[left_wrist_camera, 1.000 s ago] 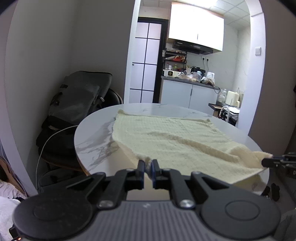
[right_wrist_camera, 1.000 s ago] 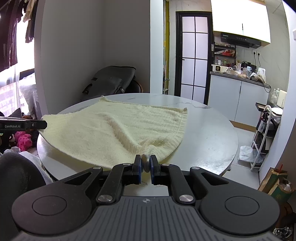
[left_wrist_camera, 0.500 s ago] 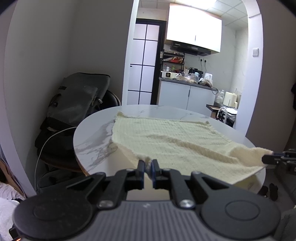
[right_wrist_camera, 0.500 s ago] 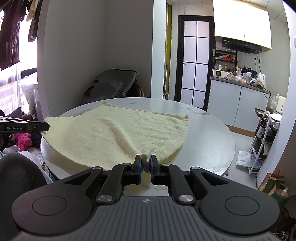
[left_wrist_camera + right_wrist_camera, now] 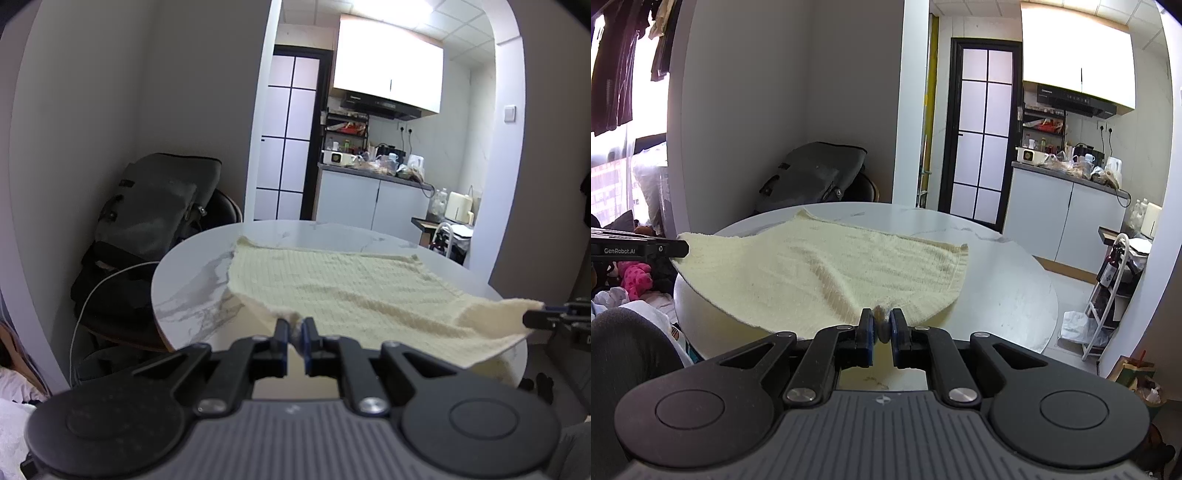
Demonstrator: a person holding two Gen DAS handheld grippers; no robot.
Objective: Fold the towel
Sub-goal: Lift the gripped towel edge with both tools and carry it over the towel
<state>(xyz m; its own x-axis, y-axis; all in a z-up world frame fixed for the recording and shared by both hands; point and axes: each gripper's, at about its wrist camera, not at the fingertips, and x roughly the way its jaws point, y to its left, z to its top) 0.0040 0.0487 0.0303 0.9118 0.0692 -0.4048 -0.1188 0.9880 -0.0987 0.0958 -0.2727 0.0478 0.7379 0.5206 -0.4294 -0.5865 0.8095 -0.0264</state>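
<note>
Both near corners of the pale yellow terry towel (image 5: 827, 273) are lifted, clenched in the left gripper (image 5: 293, 328) and right gripper (image 5: 881, 326); the far half lies flat, no fold laid.

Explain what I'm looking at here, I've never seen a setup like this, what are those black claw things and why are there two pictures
Those black claws are two hand-held grippers; a person carries one in each hand. Each has a wide-angle camera looking forward along its two fingers, so you get one picture per gripper, both taken at the same moment.

In the left camera's view, the left gripper is shut on a near corner of a pale yellow towel. In the right camera's view, the right gripper pinches the other near corner. Each view also shows the other gripper at the picture's edge.

The towel's far part lies spread on a round white marble table, while its near edge is lifted. Behind are a dark bag on a chair and a kitchen.
</note>
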